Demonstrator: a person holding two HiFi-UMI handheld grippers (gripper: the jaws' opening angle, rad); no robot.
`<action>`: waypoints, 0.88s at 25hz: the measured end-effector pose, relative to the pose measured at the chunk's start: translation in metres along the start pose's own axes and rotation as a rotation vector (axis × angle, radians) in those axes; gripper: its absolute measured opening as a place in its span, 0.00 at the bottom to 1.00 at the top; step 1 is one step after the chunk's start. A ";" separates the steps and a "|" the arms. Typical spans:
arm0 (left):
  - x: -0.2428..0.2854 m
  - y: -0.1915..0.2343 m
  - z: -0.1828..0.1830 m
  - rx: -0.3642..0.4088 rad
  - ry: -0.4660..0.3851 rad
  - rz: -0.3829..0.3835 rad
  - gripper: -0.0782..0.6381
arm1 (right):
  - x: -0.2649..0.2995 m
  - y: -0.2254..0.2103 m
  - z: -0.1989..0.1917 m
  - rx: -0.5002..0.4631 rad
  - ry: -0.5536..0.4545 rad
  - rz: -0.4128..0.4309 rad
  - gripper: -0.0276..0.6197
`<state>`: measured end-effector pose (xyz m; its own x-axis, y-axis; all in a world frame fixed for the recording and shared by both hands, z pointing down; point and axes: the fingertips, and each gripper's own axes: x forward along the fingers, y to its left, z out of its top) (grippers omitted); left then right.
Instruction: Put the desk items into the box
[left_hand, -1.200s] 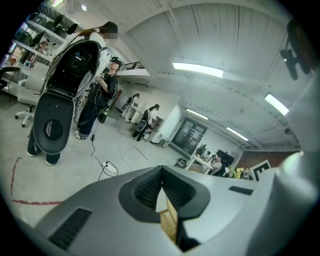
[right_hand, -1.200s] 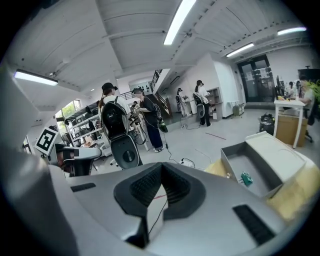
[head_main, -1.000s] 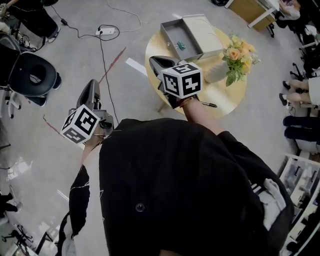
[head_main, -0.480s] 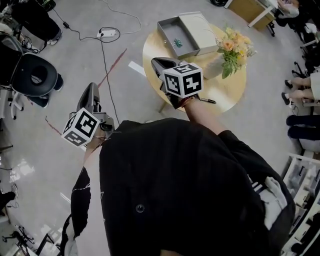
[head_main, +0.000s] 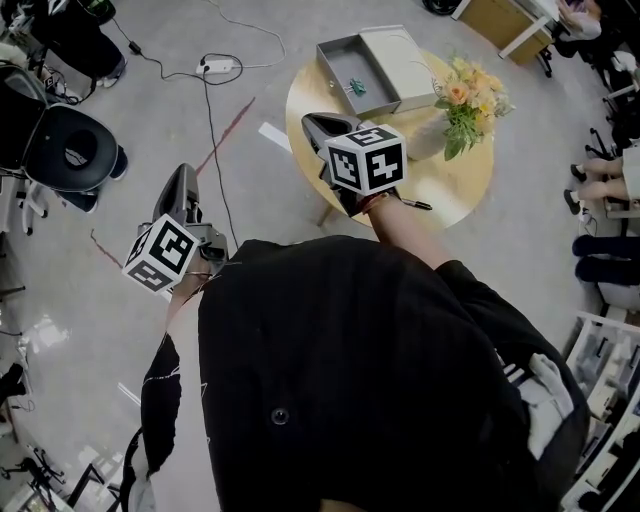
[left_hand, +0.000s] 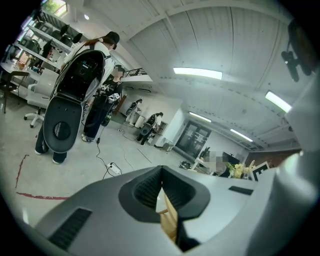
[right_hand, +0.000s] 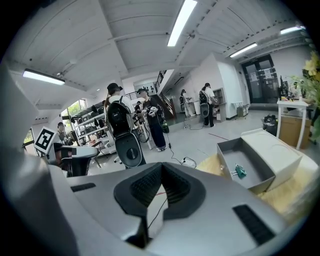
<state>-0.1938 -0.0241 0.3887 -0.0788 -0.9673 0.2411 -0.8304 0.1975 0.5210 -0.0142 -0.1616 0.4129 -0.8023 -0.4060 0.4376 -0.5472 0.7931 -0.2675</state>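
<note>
A grey floor strewn with cables surrounds a small round bench. In the head view the open box sits at the bench's 11 o'clock with a green clip already inside. Flowers stand at 2 o'clock, and a pen lies loose near 6 o'clock, likely our next pick. The right gripper hovers over the bench's 9 o'clock edge. The left gripper hangs over the floor, out of the way.

In the left gripper view the jaws meet at the tips and hold nothing.

In the right gripper view the jaws are likewise closed and empty, with the box at their 3 o'clock — they must part before any grasp.
</note>
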 end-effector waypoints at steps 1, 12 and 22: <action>0.000 0.000 0.001 0.004 -0.004 0.003 0.12 | 0.001 -0.001 0.000 0.000 0.001 0.001 0.05; 0.005 0.008 -0.003 -0.010 0.004 0.023 0.12 | 0.012 0.000 -0.002 -0.014 0.024 0.024 0.05; 0.017 0.014 -0.004 -0.016 0.015 0.018 0.12 | 0.023 0.001 -0.002 -0.037 0.047 0.040 0.05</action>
<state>-0.2043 -0.0375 0.4038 -0.0858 -0.9611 0.2626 -0.8202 0.2178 0.5290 -0.0327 -0.1690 0.4246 -0.8109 -0.3525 0.4670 -0.5049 0.8249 -0.2542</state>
